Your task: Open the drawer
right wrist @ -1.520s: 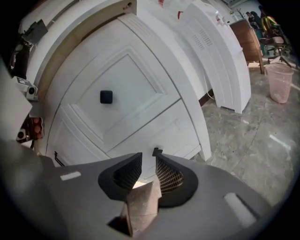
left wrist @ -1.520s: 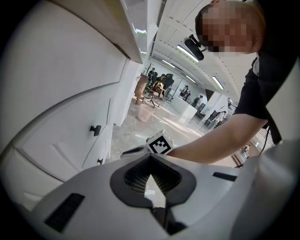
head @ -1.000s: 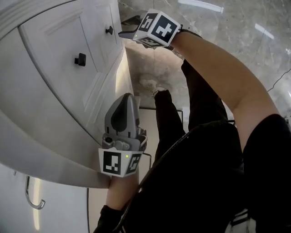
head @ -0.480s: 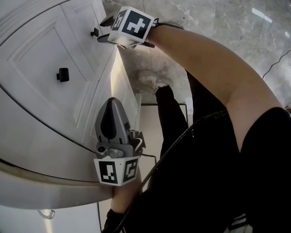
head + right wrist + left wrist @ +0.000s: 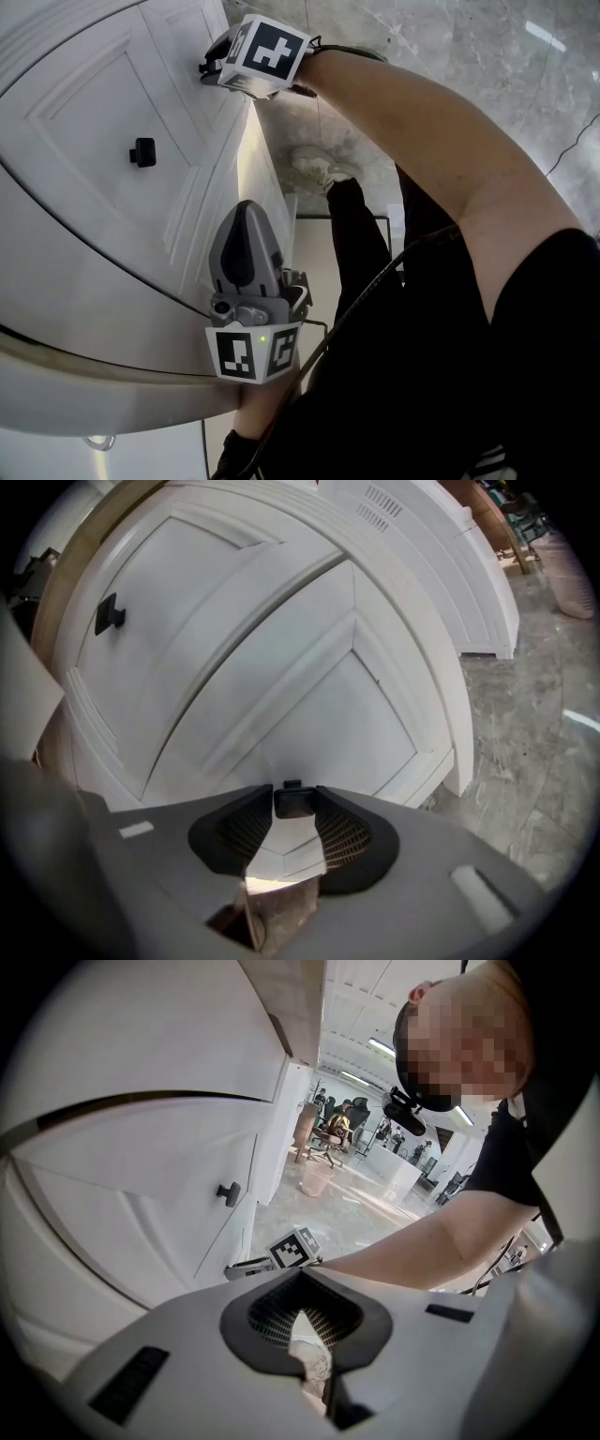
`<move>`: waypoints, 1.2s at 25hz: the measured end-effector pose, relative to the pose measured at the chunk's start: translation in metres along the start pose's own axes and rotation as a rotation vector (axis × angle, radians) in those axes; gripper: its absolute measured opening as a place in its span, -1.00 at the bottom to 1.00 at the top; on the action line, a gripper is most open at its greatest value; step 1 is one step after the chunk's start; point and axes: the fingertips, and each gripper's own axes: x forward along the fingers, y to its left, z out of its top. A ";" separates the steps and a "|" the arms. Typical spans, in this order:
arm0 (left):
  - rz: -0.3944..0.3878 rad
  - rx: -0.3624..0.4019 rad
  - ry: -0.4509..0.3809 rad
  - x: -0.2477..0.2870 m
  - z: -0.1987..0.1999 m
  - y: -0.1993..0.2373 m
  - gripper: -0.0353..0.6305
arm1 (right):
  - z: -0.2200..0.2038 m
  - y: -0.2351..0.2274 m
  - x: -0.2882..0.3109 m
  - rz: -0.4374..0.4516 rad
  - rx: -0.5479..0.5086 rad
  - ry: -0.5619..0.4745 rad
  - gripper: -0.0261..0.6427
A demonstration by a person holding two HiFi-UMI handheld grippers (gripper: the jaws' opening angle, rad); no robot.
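In the head view, the right gripper reaches to the black knob on the white drawer front, with its tips right at the knob. The left gripper hangs well away from that knob, so the right hand is the one placed to pull. In the left gripper view, its jaws are pressed together on nothing and point wide of the knob. In the right gripper view, the jaws are spread wide, having just been opening. The squarish knob sits straight ahead between their tips, not squeezed. The gripper probably has to clamp the knob, then draw straight back.
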 end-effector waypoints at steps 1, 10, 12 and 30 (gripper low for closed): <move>-0.005 -0.001 0.001 0.000 0.000 -0.001 -0.92 | 0.001 -0.001 0.000 -0.006 0.002 -0.002 -0.52; -0.024 -0.011 0.011 0.001 -0.002 -0.007 -0.92 | 0.001 -0.001 -0.002 -0.007 -0.026 0.003 -0.55; -0.027 -0.018 0.010 0.001 -0.001 -0.008 -0.92 | 0.001 -0.002 -0.003 -0.011 -0.032 0.005 -0.55; -0.051 -0.030 0.009 0.000 0.002 -0.015 -0.92 | -0.015 -0.005 -0.030 -0.047 -0.034 0.014 -0.55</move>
